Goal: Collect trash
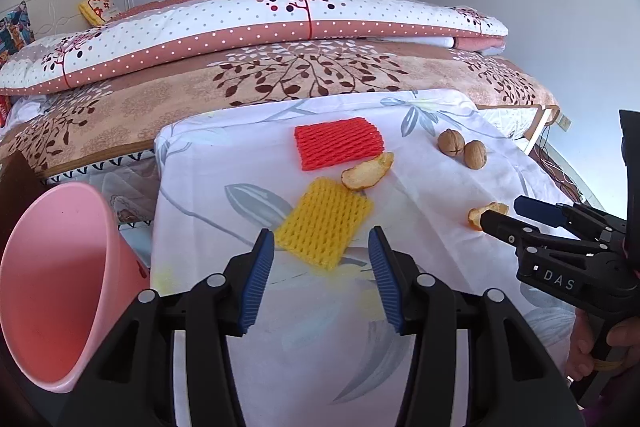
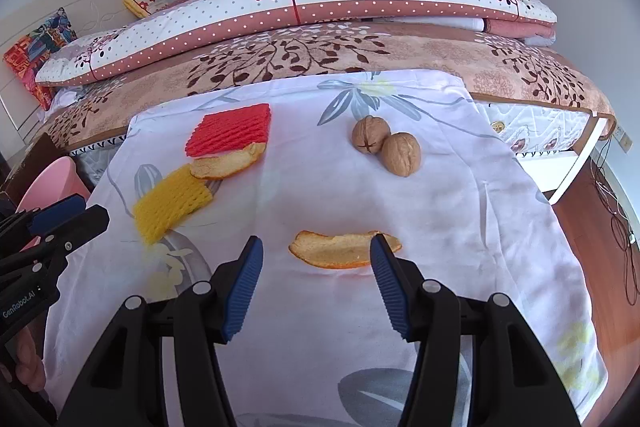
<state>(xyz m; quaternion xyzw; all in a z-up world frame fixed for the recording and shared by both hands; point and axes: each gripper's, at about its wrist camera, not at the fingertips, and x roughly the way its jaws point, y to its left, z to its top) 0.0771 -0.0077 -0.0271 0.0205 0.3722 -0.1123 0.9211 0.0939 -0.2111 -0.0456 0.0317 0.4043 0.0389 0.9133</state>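
On a white flowered cloth (image 1: 420,195) lie a red foam net (image 1: 338,143), a yellow foam net (image 1: 326,223), an orange peel (image 1: 368,171) between them, two walnuts (image 1: 462,148) and a second peel (image 1: 482,215). My left gripper (image 1: 322,255) hovers open just short of the yellow net, nothing between its blue pads. In the right wrist view the right gripper (image 2: 316,259) is open over the near peel (image 2: 340,250), with the pads apart from it. The walnuts (image 2: 386,145), the red net (image 2: 230,129) and the yellow net (image 2: 172,203) lie beyond.
A pink bin (image 1: 60,279) stands at the left, beside the cloth's edge. Behind the cloth is a bed with a folded dotted quilt (image 1: 256,27) and a brown leaf-patterned blanket. Wooden floor and cables (image 2: 616,219) show at the right. A hand (image 1: 600,347) grips the right tool.
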